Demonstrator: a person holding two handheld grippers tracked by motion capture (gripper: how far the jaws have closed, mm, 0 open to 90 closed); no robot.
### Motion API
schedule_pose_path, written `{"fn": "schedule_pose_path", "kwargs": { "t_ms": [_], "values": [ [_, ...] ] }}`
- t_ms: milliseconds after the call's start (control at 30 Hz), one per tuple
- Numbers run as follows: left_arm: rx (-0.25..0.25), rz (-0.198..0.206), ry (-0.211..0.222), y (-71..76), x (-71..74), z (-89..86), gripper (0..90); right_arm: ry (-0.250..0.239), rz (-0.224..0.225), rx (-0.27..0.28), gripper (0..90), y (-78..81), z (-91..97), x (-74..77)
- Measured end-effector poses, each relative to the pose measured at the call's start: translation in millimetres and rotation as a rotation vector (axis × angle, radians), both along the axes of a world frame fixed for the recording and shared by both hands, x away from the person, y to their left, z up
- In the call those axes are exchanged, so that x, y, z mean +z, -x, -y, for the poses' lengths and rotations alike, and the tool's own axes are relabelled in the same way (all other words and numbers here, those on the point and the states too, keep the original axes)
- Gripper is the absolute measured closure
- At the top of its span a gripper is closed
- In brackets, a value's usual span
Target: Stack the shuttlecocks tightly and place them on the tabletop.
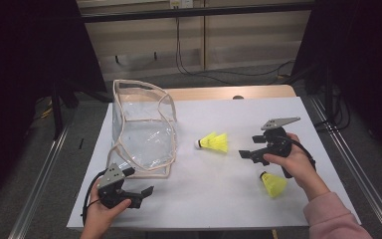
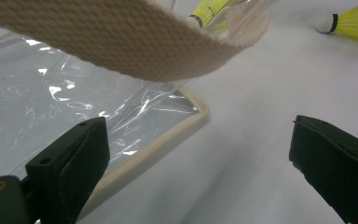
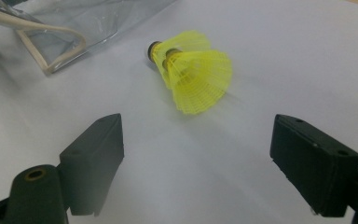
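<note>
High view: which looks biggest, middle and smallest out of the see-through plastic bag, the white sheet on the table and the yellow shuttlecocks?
1. White sheet on the table: biggest.
2. See-through plastic bag with cream trim.
3. Yellow shuttlecocks, smallest: the stacked ones in the middle and the single one by the right hand look about alike.
</note>
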State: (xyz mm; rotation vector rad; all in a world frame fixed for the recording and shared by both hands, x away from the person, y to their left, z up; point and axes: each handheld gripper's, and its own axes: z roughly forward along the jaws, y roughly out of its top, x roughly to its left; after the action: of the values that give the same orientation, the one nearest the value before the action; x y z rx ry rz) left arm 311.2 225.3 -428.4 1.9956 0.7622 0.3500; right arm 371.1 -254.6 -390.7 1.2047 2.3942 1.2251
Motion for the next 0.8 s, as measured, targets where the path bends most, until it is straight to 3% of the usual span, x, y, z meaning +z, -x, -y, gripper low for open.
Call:
{"fn": "schedule_pose_path", "kwargs": {
  "t_ms": [800],
  "values": [
    [0.002, -0.001, 0.005, 0.4, 0.1, 0.3, 5.0, -0.023, 0.011, -0.044, 15.8, 23.5, 26.3, -3.4]
  ]
}}
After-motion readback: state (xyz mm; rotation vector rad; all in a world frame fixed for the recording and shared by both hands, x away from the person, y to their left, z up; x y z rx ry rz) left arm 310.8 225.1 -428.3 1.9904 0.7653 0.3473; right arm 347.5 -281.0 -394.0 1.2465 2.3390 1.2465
